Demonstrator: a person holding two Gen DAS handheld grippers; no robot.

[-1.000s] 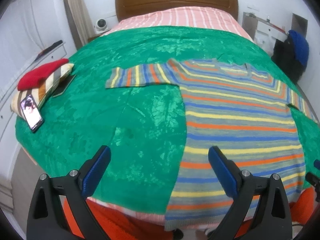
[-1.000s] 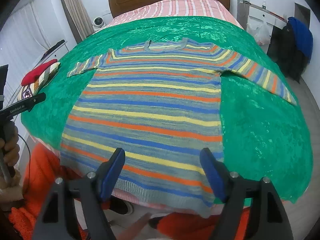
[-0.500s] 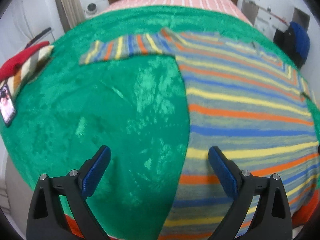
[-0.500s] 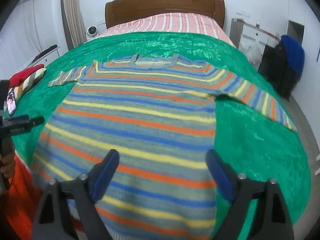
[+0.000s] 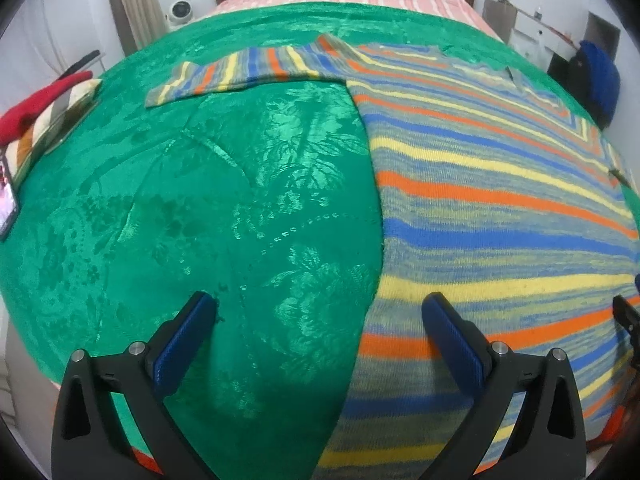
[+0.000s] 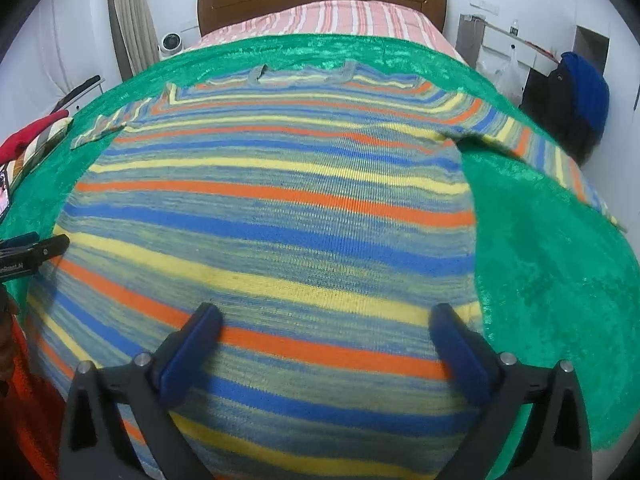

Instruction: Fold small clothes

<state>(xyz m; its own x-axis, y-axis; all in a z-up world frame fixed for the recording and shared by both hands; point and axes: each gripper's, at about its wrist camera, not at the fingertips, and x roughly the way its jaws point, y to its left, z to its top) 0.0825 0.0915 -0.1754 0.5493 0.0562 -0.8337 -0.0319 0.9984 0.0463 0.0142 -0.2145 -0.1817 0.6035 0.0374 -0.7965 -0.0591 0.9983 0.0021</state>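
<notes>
**Striped knit laid flat, both grippers low over its near end**

Left wrist view: I see the striped sweater point(image 5: 480, 200) spread face-down or face-up, I cannot tell which, on the green bedspread point(image 5: 240, 208), one sleeve stretched straight out toward the bed's left edge. I judge it was flattened that way so a fold can start cleanly. My left gripper point(image 5: 320, 312) stands wide apart with nothing between its pads; it straddles the sweater's left side seam, one finger over bare bedspread, the other over the knit, near the bed's foot edge. A phone point(image 5: 6, 196) and a red-topped pile lie at the left edge.

Right wrist view: my right gripper point(image 6: 326, 320) is opening, jaws spread wide, empty, poised over the sweater's lower body close to its right side seam. The hem hangs toward the foot edge beneath it. I judge both grippers are lining up to pinch the lower corners.
</notes>
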